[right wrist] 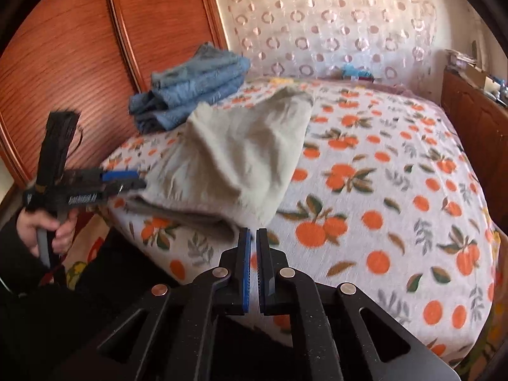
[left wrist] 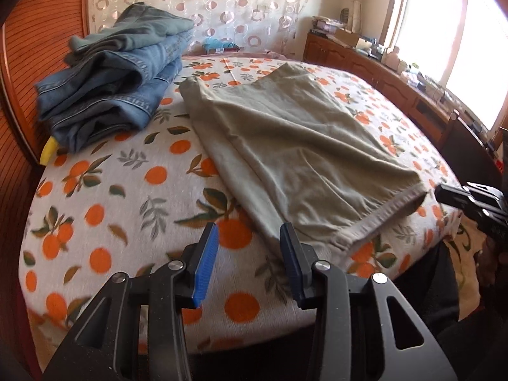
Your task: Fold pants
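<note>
Khaki pants (left wrist: 285,146) are lying folded lengthwise on the bed (left wrist: 127,190), hem end nearest, probably ready for a cross fold. Left tongs (left wrist: 249,250) are hovering wide apart and empty beside the hem corner; folded jeans (left wrist: 117,85) are sitting apart.

Right view: right tongs (right wrist: 253,254) are nearly closed, holding nothing, just short of the pants' (right wrist: 235,158) near edge.

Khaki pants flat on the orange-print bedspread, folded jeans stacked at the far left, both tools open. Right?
Not quite: only the left tool is open, jaws wide apart in the left wrist view. The right tool is shut on nothing, as the right wrist view shows. The rest holds: khaki pants on the bedspread, folded jeans at the far left.
</note>
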The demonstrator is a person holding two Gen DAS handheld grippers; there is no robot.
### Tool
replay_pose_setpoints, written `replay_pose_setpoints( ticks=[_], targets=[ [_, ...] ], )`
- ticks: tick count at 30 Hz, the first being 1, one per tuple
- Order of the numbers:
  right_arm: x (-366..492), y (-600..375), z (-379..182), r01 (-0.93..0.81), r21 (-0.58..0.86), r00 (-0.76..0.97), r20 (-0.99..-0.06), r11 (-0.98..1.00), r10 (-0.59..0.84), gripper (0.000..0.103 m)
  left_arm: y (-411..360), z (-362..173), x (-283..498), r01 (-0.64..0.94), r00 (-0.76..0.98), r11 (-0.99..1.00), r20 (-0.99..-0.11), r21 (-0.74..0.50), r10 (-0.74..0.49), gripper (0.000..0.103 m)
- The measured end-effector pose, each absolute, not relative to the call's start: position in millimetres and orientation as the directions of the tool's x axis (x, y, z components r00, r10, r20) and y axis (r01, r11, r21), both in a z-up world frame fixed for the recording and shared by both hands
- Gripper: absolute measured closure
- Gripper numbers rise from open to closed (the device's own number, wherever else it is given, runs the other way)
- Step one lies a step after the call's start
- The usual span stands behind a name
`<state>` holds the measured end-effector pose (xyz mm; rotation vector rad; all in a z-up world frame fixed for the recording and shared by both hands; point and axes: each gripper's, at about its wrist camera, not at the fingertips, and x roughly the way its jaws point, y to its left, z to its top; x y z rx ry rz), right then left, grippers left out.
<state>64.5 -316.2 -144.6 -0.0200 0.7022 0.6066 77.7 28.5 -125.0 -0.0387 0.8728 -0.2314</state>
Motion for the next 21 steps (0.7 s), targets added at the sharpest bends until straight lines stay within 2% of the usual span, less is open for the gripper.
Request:
replay_pose_setpoints(
  ticks=[8, 13, 18, 19, 21],
  targets=[
    [85, -297, -139, -0.511, 0.178, 0.627, -0.592, 0.841, 0.507, 0.092, 14, -107, 67, 0.227, 0.645, 0.962, -0.716, -0.155, -0.267, 0.062],
    [92, -281, -149, -0.526, 0.156, 0.615, -0.609, 0.836, 0.501, 0.088, 0, -118, 68, 0.24, 0.606, 0.958, -0.746, -0.159, -0.276, 0.062],
    [96, -274, -157, -0.527, 0.148, 0.603, -0.628, 0.837, 0.491, 0.078, -2, -129, 67, 0.229, 0.574, 0.959, -0.773, -0.165, -0.27, 0.062],
    [97, -274, -159, -0.526, 0.15, 0.601, -0.631, 0.837, 0.491, 0.078, -2, -129, 66, 0.228, 0.573, 0.96, -0.774, -0.164, -0.268, 0.063],
    [96, -275, -160, -0.531, 0.161, 0.596, -0.628, 0.832, 0.501, 0.077, -2, -128, 65, 0.239, 0.569, 0.956, -0.773, -0.172, -0.281, 0.07]
  ],
)
